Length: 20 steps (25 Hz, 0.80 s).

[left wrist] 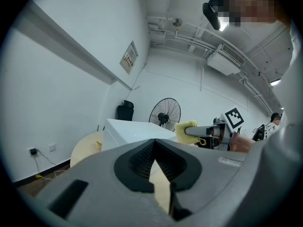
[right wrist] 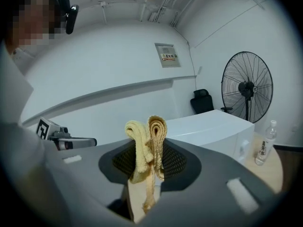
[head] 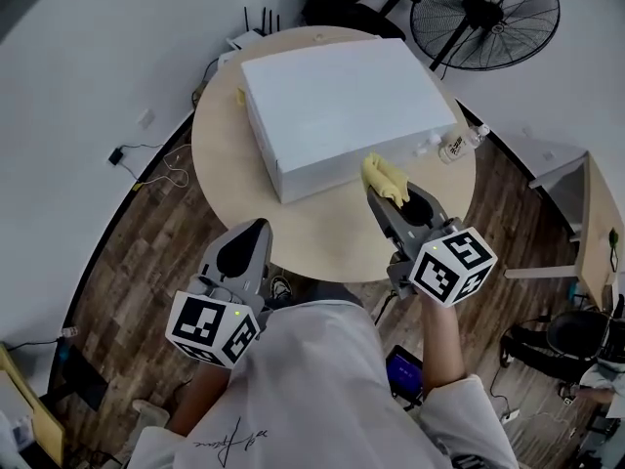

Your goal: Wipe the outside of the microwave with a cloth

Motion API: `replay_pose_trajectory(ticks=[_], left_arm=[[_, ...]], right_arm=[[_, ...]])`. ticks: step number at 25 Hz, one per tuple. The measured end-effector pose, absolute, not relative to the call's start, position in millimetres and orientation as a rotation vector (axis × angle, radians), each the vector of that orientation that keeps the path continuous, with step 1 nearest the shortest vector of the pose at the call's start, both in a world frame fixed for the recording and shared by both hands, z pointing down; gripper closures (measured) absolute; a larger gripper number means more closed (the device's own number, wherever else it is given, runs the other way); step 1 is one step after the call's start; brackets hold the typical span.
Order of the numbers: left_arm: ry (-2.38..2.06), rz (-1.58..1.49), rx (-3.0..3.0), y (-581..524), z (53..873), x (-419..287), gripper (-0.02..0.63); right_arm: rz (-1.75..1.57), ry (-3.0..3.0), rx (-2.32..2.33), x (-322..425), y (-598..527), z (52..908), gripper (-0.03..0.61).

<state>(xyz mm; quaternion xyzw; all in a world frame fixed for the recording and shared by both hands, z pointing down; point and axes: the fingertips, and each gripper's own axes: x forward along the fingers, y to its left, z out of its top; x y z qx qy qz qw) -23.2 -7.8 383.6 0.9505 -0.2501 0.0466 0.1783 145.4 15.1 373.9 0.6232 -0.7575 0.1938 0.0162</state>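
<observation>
Head view shows the right tool clamped on the folded cloth, held at the microwave's near corner on the bench, apparently ready to rub it, while the left tool hangs back closed and empty

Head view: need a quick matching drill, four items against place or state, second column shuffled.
1. cloth
2. microwave
3. bottle
4. left gripper

A. stands near the edge of the round table, beside the microwave
B. shut, nothing between its jaws
C. yellow, clamped in the right gripper
D. white, sits on the middle of the table

Pairs: 1-C, 2-D, 3-A, 4-B
</observation>
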Motion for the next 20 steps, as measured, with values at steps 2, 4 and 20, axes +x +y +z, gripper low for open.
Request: replay_pose_trajectory(ticks=[2, 4, 20], left_arm=[[-0.723, 0.156, 2.699, -9.5, 385.7, -24.7, 0.624], [-0.765, 0.209, 2.751, -10.8, 385.4, -26.4, 0.624], [-0.818, 0.236, 2.724, -21.9, 391.9, -31.9, 0.624]], right_arm=[[0.591, -2.333, 1.957, 149.0, 25.7, 378.4, 0.448], [0.592, -2.319, 1.975, 152.6, 36.7, 383.0, 0.449], [0.518, -2.244, 1.993, 158.8, 70.9, 395.9, 0.456]])
